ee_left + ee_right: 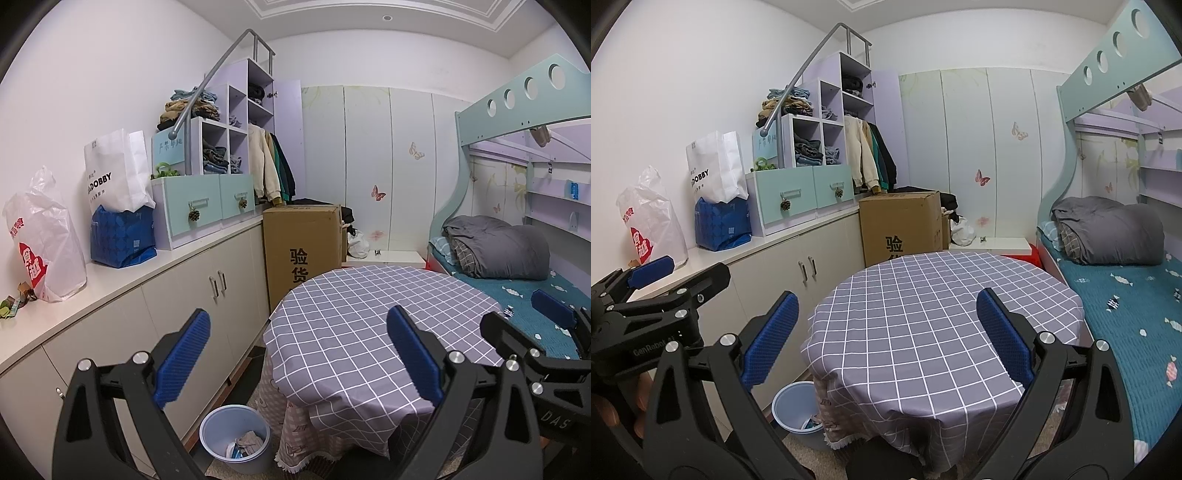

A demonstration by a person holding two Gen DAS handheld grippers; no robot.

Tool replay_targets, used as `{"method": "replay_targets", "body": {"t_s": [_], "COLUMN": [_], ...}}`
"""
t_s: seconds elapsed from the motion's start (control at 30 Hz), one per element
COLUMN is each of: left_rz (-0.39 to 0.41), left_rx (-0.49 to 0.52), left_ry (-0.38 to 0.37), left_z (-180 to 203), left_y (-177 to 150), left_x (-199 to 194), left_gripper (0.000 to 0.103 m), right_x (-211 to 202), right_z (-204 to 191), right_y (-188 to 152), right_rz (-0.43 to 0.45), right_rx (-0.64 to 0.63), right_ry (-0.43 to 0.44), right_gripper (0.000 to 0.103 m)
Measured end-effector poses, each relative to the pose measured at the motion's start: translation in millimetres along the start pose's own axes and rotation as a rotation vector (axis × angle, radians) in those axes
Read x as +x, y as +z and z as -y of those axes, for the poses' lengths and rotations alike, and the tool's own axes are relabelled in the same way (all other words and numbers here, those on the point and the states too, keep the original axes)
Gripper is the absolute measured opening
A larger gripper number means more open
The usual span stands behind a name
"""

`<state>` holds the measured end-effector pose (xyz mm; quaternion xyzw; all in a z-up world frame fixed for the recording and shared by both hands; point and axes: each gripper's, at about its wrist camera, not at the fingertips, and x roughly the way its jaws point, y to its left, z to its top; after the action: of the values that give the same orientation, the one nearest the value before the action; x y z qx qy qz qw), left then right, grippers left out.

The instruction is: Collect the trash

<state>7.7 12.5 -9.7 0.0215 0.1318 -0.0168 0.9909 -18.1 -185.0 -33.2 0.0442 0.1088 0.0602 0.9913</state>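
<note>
Trash [246,445] sits in the pale blue bin [236,439] on the floor, tucked between the white cabinet [192,306] and the round table; from your left wrist view you can see crumpled paper and a bit of blue wrapper inside it. In the right wrist view the same bin [792,410] is half hidden behind the hanging edge of the tablecloth.

Your left gripper [299,354] hangs above the near left edge of the table with its fingers [183,354] wide apart and nothing between them. Your right gripper [886,338] is held beside it, over the near side of the table, fingers [1004,336] likewise spread and empty. Each gripper shows at the edge of the other's view, and part of your hand [628,406] appears on the left one's handle.

The table's surface [369,314], covered by a grey checked cloth, lies just beyond both sets of fingers. Along the cabinet top at your left stand a white plastic bag with red print [44,240], a blue bag [122,236] with a white paper bag [118,173] standing in it, and a few small scraps [14,299] at the near end. A cardboard box [303,243] stands on the floor behind the table, and the bed [524,295] with a folded grey quilt runs along your right.
</note>
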Motion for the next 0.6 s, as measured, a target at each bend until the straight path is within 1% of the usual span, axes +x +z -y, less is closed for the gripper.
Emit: {"method": "replay_targets", "body": {"t_s": [0.6], "left_rz": [-0.002], "left_rx": [0.001], "left_ry": [0.001], "left_z": [0.6], "left_y": [0.0], "left_x": [0.5], "left_gripper": [0.094], "right_x": [0.9], "right_z": [2.8], "right_y": [0.0], "right_rz": [-0.007], "right_rx": [0.002], "right_ry": [0.004], "right_gripper": [0.095]}}
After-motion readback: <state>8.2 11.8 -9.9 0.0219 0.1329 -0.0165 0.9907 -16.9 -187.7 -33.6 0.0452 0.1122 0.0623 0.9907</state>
